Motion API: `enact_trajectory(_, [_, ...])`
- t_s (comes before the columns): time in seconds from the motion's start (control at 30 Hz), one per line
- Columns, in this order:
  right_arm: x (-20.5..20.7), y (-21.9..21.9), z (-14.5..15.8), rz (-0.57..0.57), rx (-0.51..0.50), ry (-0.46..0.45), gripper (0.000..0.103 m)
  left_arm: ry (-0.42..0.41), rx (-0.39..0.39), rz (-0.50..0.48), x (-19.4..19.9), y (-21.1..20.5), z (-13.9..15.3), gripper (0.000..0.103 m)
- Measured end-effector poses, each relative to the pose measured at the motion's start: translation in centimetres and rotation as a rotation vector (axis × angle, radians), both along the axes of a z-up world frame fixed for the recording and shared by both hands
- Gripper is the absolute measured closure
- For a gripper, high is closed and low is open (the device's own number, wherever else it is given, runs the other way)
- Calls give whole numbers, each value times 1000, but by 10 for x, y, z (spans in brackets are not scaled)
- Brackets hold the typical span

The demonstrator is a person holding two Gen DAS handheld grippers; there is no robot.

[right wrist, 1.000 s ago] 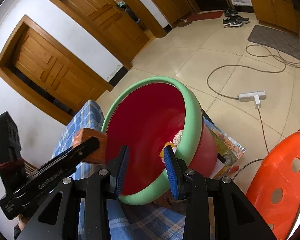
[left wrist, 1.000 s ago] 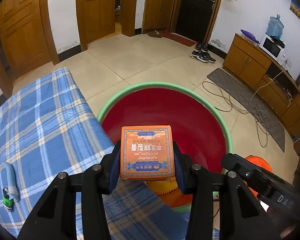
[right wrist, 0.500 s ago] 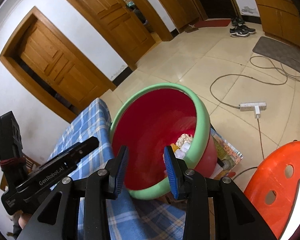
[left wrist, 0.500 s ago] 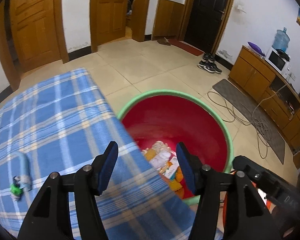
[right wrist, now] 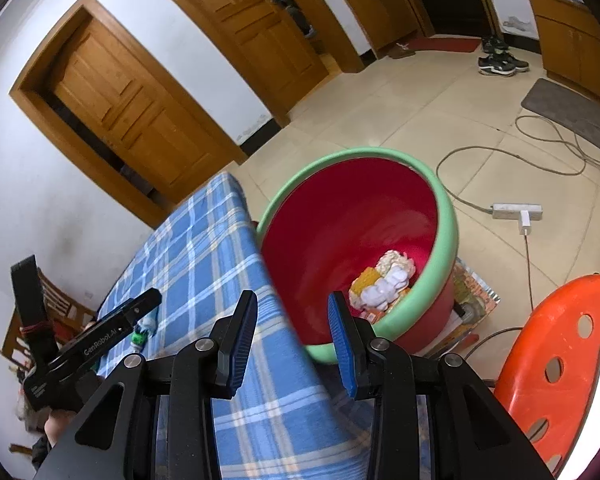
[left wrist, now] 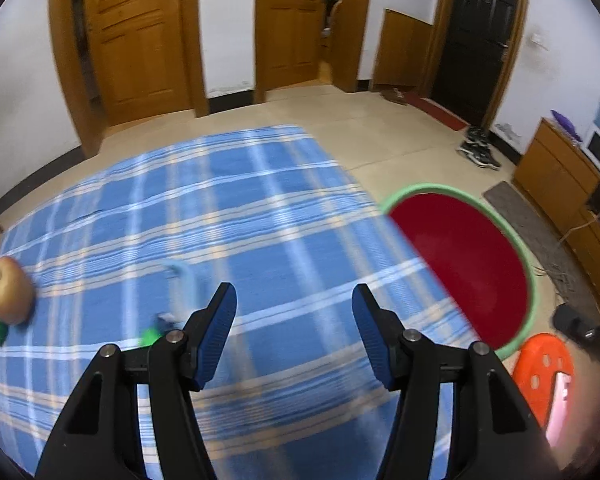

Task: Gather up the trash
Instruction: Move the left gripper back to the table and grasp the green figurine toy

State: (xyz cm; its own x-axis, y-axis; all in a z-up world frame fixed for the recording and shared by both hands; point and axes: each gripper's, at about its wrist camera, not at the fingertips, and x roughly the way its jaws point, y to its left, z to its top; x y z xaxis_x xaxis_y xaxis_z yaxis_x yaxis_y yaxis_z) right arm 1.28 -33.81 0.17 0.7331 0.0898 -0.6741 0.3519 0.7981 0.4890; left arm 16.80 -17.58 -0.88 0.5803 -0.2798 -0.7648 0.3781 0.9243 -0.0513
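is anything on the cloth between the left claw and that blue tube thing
Nothing visible does. The left claw is open and empty above the blue plaid cloth, and the blurred blue tube lies just beside its left finger, with only bare cloth between them.

basin [right wrist: 446, 236]: glossy plastic, red inside, green rim
cloth [left wrist: 220, 208]: woven blue plaid, matt
tongs' pads [right wrist: 242, 332]: blue ribbed rubber, perhaps; black matt plastic arms
doors [right wrist: 140, 112]: varnished wood
floor [right wrist: 400, 120]: smooth shiny tile
stool [right wrist: 560, 360]: glossy orange plastic
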Motion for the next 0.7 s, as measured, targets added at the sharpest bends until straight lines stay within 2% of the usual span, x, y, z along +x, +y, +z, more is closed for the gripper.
enact_trajectory(0.23, [5,22,6,41,-22,8,65,6,55,110,9,56,-12,43])
enact_trajectory(0.33, [7,30,10,54,-36,12,65,12,75,138,14,71,-18,48])
enact_trajectory(0.47, [14,44,17,77,-59,17,65,36,84,143,20,79,-27,53])
enact_trajectory(0.6, [23,59,20,103,-84,30,65,68,58,126,25,83,-38,55])
enact_trajectory(0.7, [29,69,21,116,-98,43,65,88,37,111,26,83,-45,62])
